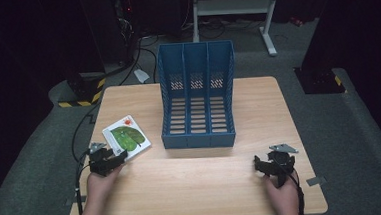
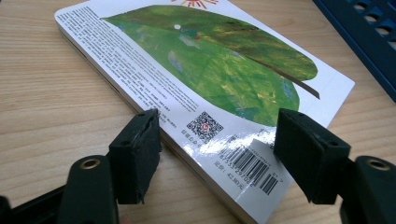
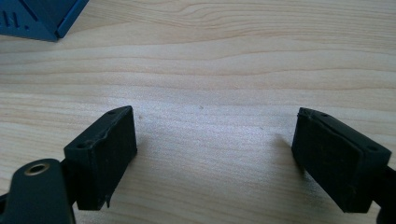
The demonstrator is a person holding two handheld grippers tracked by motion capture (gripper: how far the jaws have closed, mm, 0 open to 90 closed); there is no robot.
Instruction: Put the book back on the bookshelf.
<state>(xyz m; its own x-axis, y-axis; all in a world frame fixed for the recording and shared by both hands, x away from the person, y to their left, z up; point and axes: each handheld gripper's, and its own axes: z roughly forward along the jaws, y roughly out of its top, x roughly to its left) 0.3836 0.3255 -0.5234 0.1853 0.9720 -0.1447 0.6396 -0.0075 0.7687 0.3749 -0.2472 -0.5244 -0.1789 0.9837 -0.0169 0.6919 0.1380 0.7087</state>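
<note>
Two hand-held grippers rest at the near edge of the bench [image 1: 193,187]: the left hand-held gripper [image 2: 217,140] stands wide open astride the near corner of the book [image 2: 210,79], pads not yet pressing — the right hand-held gripper [image 3: 215,154] gapes empty over bare wood. The book lies flat, left of the blue file rack [image 1: 197,94]. Judged step: grasping the book — next, close squarely on its edge and lift.

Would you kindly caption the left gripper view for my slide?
Left gripper open astride the barcode corner of a leaf-covered book lying on the wooden table.
</note>
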